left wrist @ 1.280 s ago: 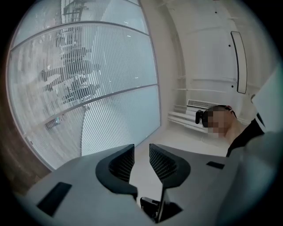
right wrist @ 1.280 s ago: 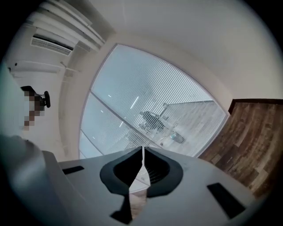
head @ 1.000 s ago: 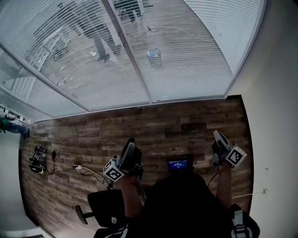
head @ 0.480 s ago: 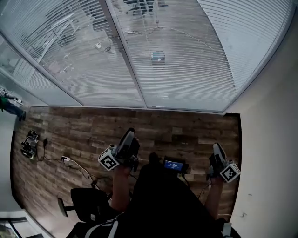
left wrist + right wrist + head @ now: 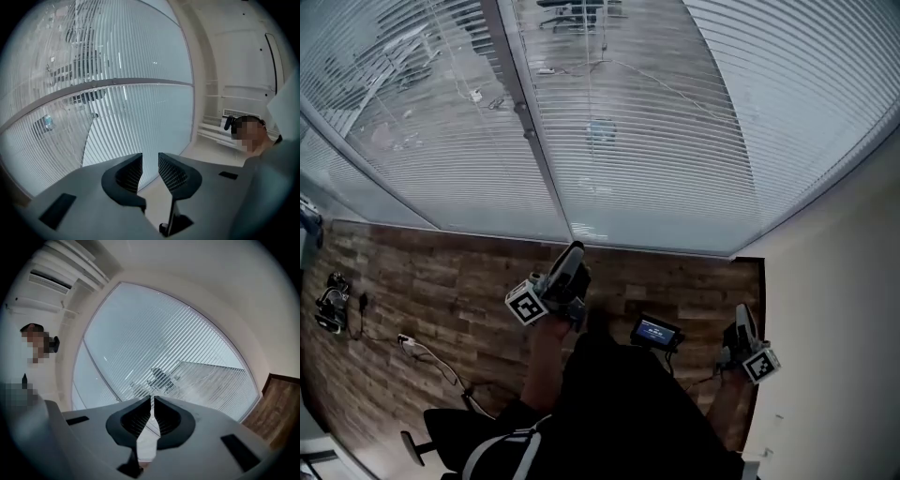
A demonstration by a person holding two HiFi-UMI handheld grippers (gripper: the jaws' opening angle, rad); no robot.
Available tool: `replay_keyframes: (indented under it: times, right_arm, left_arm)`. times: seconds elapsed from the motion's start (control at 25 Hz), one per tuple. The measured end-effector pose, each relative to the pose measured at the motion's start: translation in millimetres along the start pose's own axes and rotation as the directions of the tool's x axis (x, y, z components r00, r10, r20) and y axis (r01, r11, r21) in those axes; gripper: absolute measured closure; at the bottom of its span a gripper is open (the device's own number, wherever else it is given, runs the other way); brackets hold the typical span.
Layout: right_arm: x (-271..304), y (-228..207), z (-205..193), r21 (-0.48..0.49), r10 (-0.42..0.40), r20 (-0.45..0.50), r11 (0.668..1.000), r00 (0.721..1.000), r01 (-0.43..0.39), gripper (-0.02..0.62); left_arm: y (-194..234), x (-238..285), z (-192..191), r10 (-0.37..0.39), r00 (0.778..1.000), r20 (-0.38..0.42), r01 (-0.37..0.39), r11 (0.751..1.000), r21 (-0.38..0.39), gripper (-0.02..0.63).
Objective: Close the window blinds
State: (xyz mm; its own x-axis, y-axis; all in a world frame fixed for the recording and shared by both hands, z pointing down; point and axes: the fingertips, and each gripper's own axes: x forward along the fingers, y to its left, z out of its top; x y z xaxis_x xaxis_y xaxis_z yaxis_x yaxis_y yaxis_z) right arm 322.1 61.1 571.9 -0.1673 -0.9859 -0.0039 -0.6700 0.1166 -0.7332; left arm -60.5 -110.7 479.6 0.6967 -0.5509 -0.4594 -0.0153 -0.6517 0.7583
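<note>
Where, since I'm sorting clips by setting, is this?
Probably an office room: wide slatted blinds, office chairs visible through them, and a wood-plank floor.

Left hand-held gripper (image 5: 575,250) raised near window blinds (image 5: 675,141).

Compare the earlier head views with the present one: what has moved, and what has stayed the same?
The person moved closer to the blinds: the strip of wooden floor before them narrowed. The left gripper advanced almost to the window's foot; the right gripper hangs back. Nothing was gripped or released; both grippers stay empty, blinds as before.
</note>
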Motion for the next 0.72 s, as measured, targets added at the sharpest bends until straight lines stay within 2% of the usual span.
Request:
replay_keyframes:
  times: [0.2,0.28,0.48,0.6,0.72]
  right_arm:
    - [86.0,71.7,46.2,-0.074,0.025,-0.026,0.997,0.999,-0.027,0.575]
    - [107.0,80.5,54.1,-0.08,0.016,-0.042,0.997,0.999,-0.019,0.575]
    - [136.9,97.8,56.6,-0.028,0.021,-0.059,0.999,0.998,-0.023,0.575]
    - [151.7,92.1,62.4,-0.007,0.02,-0.083,1.0,0.996,-0.021,0.575]
    - [176.5,60.3,67.3,0.004,0.062,-0.102,0.998,0.993,-0.062,0.575]
  left_arm:
    - [20.4,44.5,64.3,0.07,0.998,0.003,-0.07,0.998,0.008,0.491]
    - [33.4,54.2,79.0,0.105,0.994,-0.002,-0.105,0.994,0.011,0.491]
    - [56.7,59.2,109.6,0.191,0.982,0.006,-0.191,0.981,0.023,0.491]
    - [65.2,65.3,116.5,0.262,0.965,-0.001,-0.261,0.963,0.07,0.482]
    - [76.7,78.2,122.9,0.338,0.941,0.02,-0.336,0.927,0.168,0.426]
